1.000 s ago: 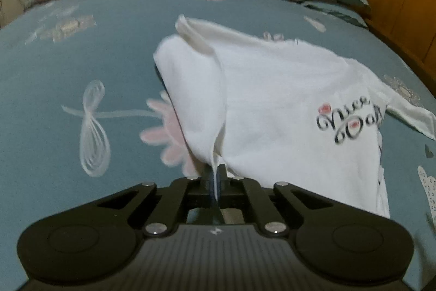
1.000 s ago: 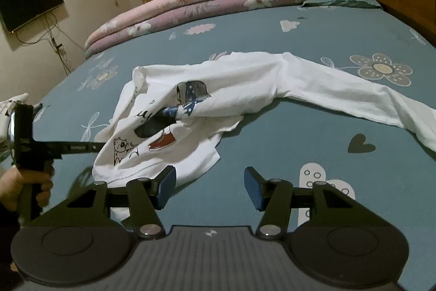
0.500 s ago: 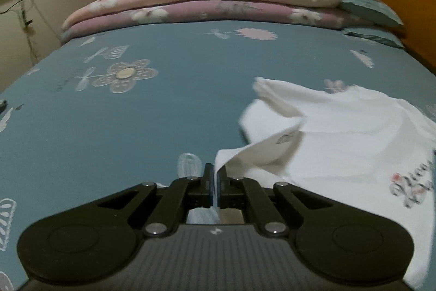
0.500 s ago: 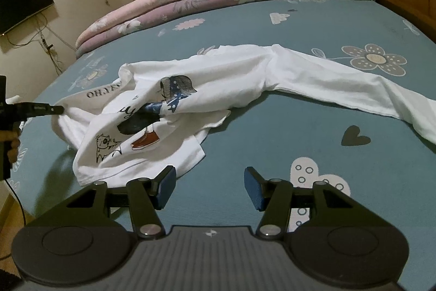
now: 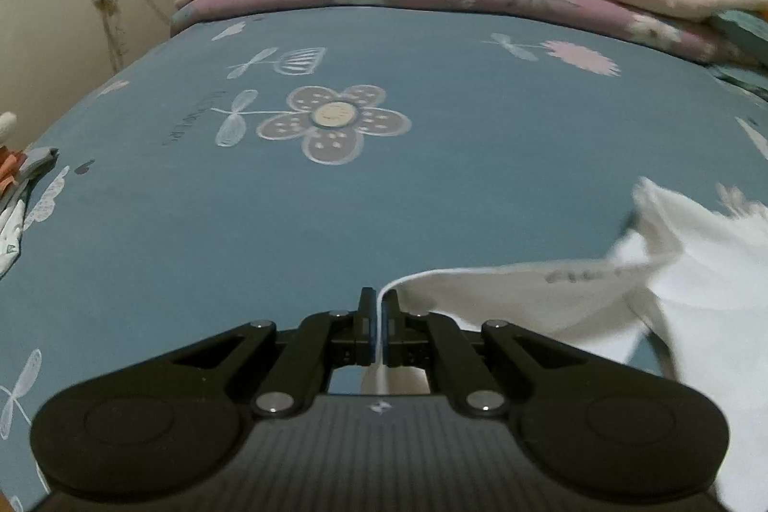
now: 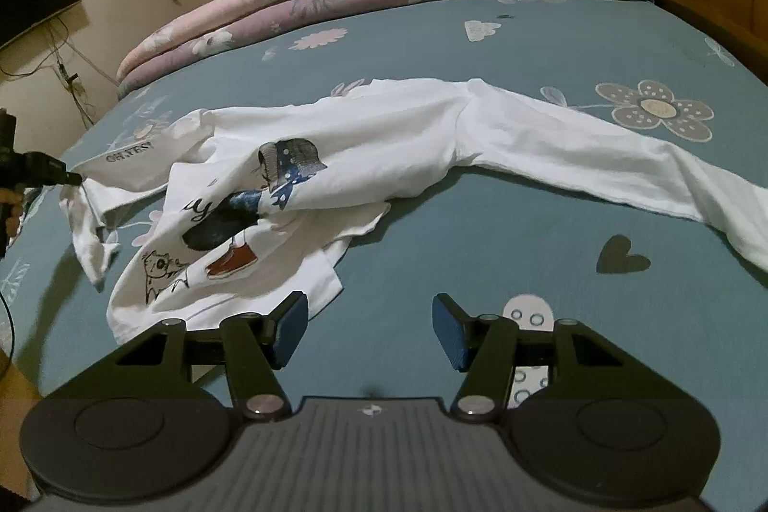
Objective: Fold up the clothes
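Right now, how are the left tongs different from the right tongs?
The left tongs are shut on a white shirt; the right tongs are open and empty. The left pull the shirt's edge; the right hover over the blue bedsheet beside it. Both are black with blue pads.

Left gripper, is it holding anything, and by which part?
Yes: the left gripper is shut on the white shirt, pinching a thin fabric edge at its sleeve end. Right gripper holds nothing.

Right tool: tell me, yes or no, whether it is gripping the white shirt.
No: the right tool stands open over bare blue bedsheet, and the white shirt lies beyond its fingertips, untouched.
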The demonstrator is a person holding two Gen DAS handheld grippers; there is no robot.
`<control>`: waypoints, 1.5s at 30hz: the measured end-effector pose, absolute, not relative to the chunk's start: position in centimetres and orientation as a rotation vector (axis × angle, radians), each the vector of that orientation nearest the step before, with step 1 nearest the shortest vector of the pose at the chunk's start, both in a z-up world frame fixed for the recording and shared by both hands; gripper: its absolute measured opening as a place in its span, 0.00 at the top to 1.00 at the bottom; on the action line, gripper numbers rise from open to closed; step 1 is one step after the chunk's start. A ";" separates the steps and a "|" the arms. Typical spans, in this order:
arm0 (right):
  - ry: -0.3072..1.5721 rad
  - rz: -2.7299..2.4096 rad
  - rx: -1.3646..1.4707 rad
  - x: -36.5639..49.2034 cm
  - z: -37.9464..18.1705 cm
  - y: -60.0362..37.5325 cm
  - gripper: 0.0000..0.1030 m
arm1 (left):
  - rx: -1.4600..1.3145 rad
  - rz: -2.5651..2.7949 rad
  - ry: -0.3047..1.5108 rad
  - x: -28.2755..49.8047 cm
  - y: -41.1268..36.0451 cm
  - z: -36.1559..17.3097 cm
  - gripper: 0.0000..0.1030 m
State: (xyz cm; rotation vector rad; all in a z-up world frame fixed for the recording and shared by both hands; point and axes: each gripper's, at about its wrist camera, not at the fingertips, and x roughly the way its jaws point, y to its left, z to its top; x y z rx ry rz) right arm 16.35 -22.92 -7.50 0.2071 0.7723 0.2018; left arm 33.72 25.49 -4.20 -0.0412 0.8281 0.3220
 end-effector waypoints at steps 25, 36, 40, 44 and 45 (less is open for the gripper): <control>0.785 0.245 0.116 22.1 -6.0 -24.3 0.36 | 0.055 0.189 0.919 36.5 26.2 -2.8 0.56; 0.715 0.494 -0.124 37.7 -1.0 -25.1 0.36 | 0.165 -0.270 0.827 44.3 13.7 0.1 0.49; 0.717 0.536 -0.158 44.2 -2.1 -24.2 0.36 | 0.171 -0.290 0.879 49.8 11.6 -2.7 0.50; 0.736 0.576 -0.128 49.7 -3.9 -23.6 0.36 | 0.133 -0.307 0.972 52.6 11.8 -5.8 0.52; 0.736 0.584 -0.122 50.7 -4.4 -23.4 0.36 | 0.128 -0.314 0.992 52.8 11.8 -6.5 0.52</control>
